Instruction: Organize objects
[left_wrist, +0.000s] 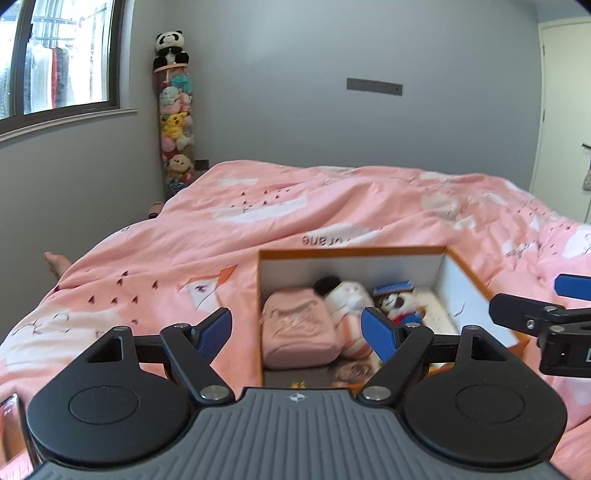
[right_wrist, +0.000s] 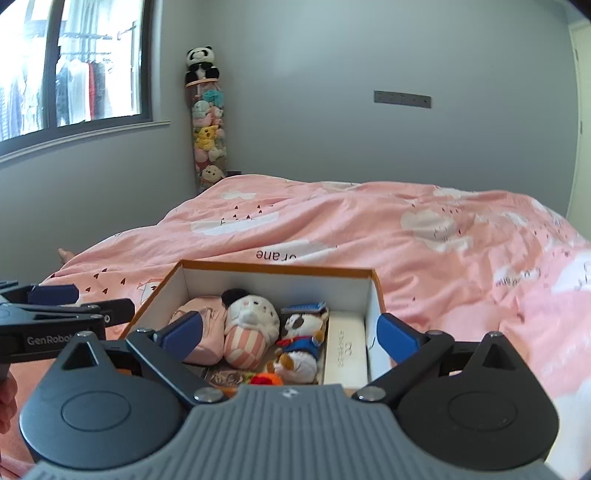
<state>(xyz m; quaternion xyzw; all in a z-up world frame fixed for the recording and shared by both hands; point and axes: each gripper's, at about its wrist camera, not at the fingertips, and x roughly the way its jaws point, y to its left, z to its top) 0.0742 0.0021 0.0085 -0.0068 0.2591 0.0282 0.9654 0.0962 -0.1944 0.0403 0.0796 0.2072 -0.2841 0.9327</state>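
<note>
Left gripper (left_wrist: 297, 334) is seen nearest the lens in the left wrist view: jaws spread wide, nothing held, blue pads (left_wrist: 214, 332) clear of any object. Its right pad overlaps the box (left_wrist: 351, 252) interior in the picture; contact cannot be told.

Right gripper (right_wrist: 290, 334) is likewise wide open and empty in its own view; its left pad (right_wrist: 183, 330) is seen over the pink pouch, the right pad just outside the box's right wall.

Box: orange rim, white inside, lid off, set on the pink duvet (left_wrist: 332, 199) at 12 o'clock from both grippers, close in.

Contents, as read in the right wrist view:
- pink pouch (right_wrist: 207, 332) at 9 o'clock, against the left wall
- round plush (right_wrist: 251, 332), white top, pink-striped base, dark tuft, just beside the pouch
- cat plush (right_wrist: 301, 343) in blue outfit with red bow, at centre-right
- blue tag (right_wrist: 304, 307) at 12 o'clock of the cat plush
- white case (right_wrist: 345, 349) along the right wall
- orange item (right_wrist: 264, 378) at 6 o'clock, partly hidden by the gripper body; kind cannot be told

Each gripper is caught at the edge of the other's view: at 3 o'clock from the left one, at 9 o'clock from the right.

Background: grey wall, window (left_wrist: 55, 59) at 10 o'clock, toy column (left_wrist: 176, 122) in the corner with a panda (left_wrist: 170, 46) on top. A bare foot (left_wrist: 55, 263) is seen at 9 o'clock beside the duvet.
</note>
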